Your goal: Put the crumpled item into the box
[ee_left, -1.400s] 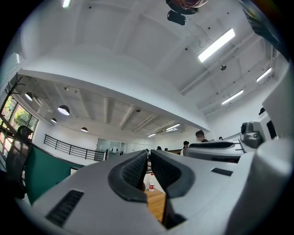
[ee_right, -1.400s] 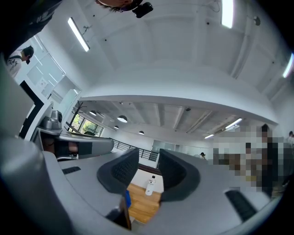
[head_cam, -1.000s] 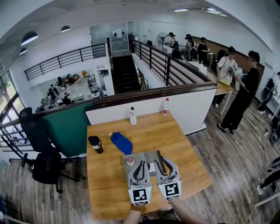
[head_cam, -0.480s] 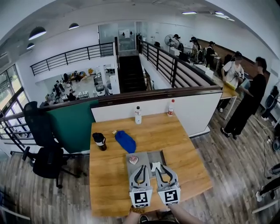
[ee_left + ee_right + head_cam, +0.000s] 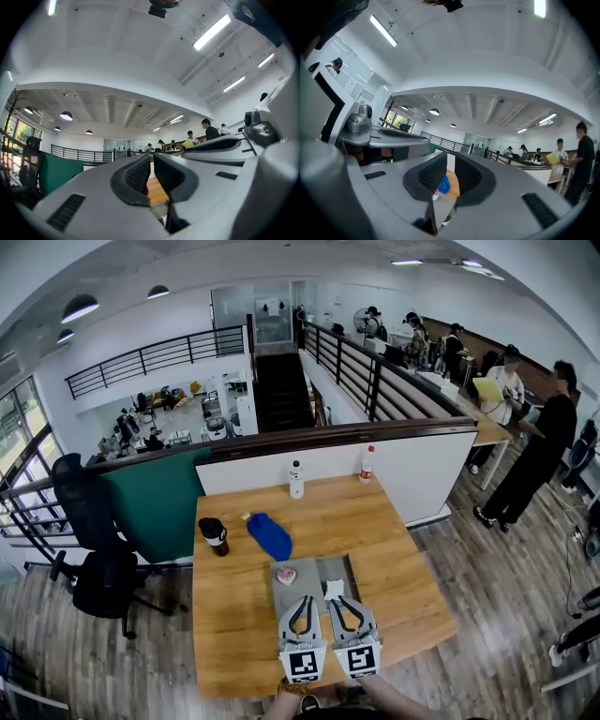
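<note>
Left tongs (image 5: pixel 300 604) drew back; white crumpled item (image 5: pixel 334 590) lies in box (image 5: pixel 314 579).

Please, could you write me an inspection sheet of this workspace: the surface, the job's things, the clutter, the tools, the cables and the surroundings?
Surface: wooden table.
Job's things: open grey box near the front edge; white crumpled item on its right half; small pink item on its left half.
Clutter: blue cloth and black cup behind the box; two bottles at the far edge.
Tools: left tool shut, empty; right tool has just been closing, a narrow gap is left, nothing between its jaws, the white crumpled item lies just ahead of it.
Cables: nothing seen.
Surroundings: black office chair at the left; people standing at the right.
</note>
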Demonstrator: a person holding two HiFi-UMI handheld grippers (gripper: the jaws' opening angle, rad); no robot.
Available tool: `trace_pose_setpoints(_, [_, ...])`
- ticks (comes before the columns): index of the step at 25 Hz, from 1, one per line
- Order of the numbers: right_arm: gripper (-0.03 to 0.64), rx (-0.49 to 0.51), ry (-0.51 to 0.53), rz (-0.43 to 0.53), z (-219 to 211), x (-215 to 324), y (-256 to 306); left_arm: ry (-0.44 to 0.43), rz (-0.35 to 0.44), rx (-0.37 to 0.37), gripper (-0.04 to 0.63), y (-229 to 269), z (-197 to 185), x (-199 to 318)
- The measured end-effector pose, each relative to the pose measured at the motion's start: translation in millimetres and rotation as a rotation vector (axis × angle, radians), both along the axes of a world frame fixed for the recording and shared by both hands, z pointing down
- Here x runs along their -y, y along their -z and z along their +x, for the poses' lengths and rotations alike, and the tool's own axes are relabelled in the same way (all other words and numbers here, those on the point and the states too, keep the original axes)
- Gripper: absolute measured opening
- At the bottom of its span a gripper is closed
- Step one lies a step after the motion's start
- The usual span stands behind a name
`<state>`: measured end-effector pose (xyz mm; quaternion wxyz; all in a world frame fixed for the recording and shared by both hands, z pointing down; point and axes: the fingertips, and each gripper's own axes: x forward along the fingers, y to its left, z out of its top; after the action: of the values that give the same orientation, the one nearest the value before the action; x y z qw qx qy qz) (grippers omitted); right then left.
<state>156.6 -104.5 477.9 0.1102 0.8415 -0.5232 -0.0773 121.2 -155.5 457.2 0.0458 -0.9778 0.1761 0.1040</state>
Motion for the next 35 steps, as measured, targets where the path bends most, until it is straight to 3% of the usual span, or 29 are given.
trace_pose_setpoints(13, [0.016, 0.032, 0.016, 0.032, -7, -5, -16, -0.015, 0.027, 0.020, 0.041, -23, 0, -2])
trace_pose_setpoints(28, [0.011, 0.054, 0.051, -0.001, -31, -10, -28, 0.012, -0.032, 0.054, 0.041, -41, -24, 5])
trace_pose_setpoints(35, [0.009, 0.054, 0.166, 0.018, -58, 8, -26, 0.087, -0.028, 0.053, 0.041, -47, -53, 29])
